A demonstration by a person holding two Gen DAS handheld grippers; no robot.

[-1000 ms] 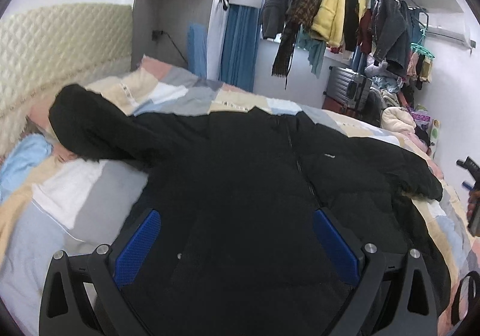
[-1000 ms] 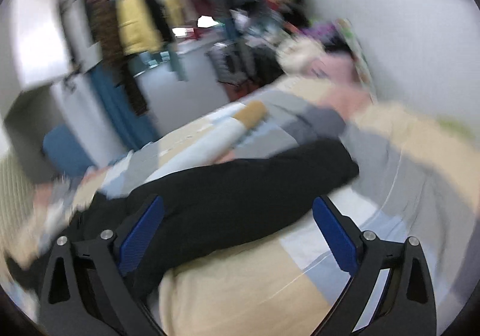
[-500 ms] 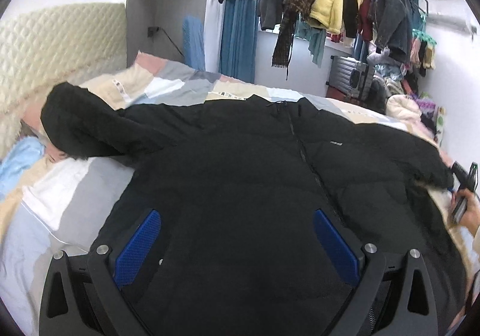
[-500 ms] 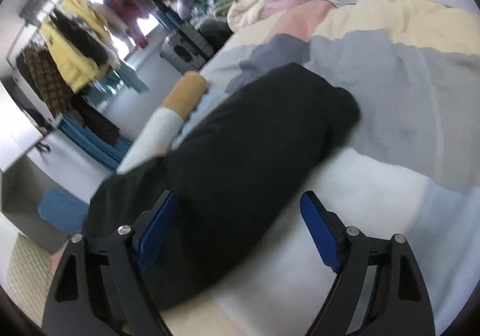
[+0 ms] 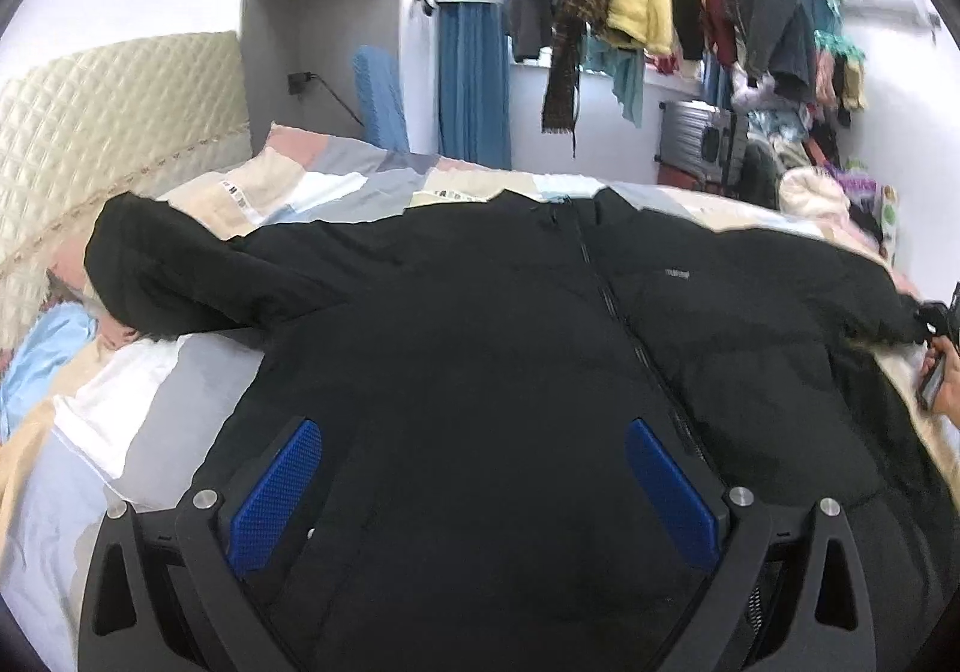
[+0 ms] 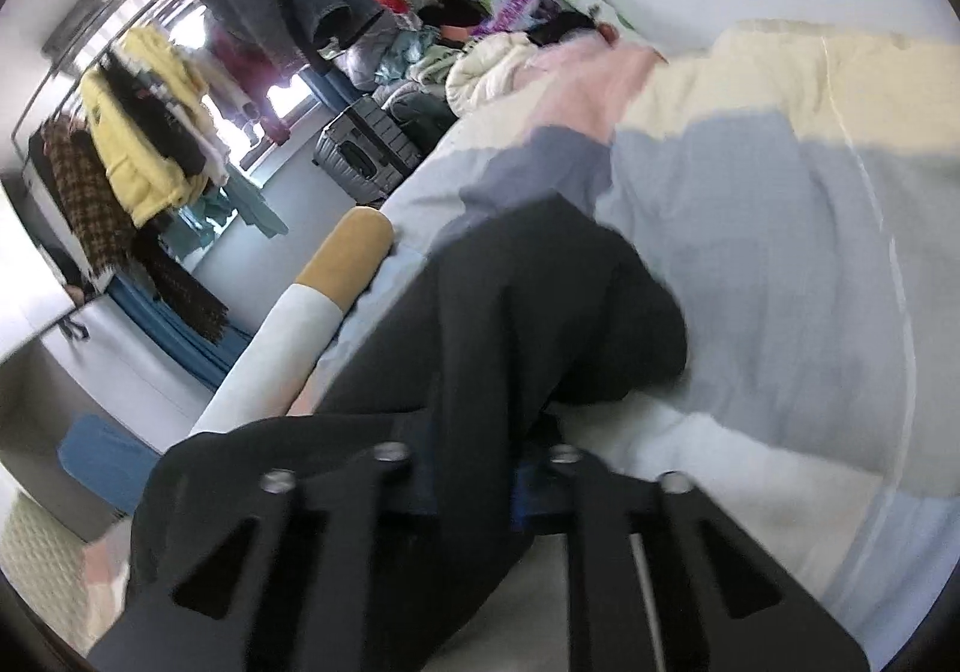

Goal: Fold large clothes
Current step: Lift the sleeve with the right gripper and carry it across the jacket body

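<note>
A large black puffer jacket (image 5: 510, 348) lies front up, zipped, spread across the patchwork bed. Its left sleeve (image 5: 174, 276) stretches toward the headboard. My left gripper (image 5: 474, 480) is open and empty above the jacket's lower body. In the right wrist view my right gripper (image 6: 474, 480) is shut on the jacket's right sleeve (image 6: 540, 324), a little behind the cuff. That gripper also shows at the right edge of the left wrist view (image 5: 942, 336), at the sleeve's end.
The bed has a patchwork quilt (image 6: 780, 228) and a quilted headboard (image 5: 108, 132). A cigarette-shaped long pillow (image 6: 312, 312) lies at the bed's far edge. A rack of hanging clothes (image 5: 660, 12) and a grey suitcase (image 5: 696, 144) stand beyond the bed.
My right gripper has moved down onto the right sleeve and shut on it. My left gripper has stayed open and moved slightly forward over the jacket.
</note>
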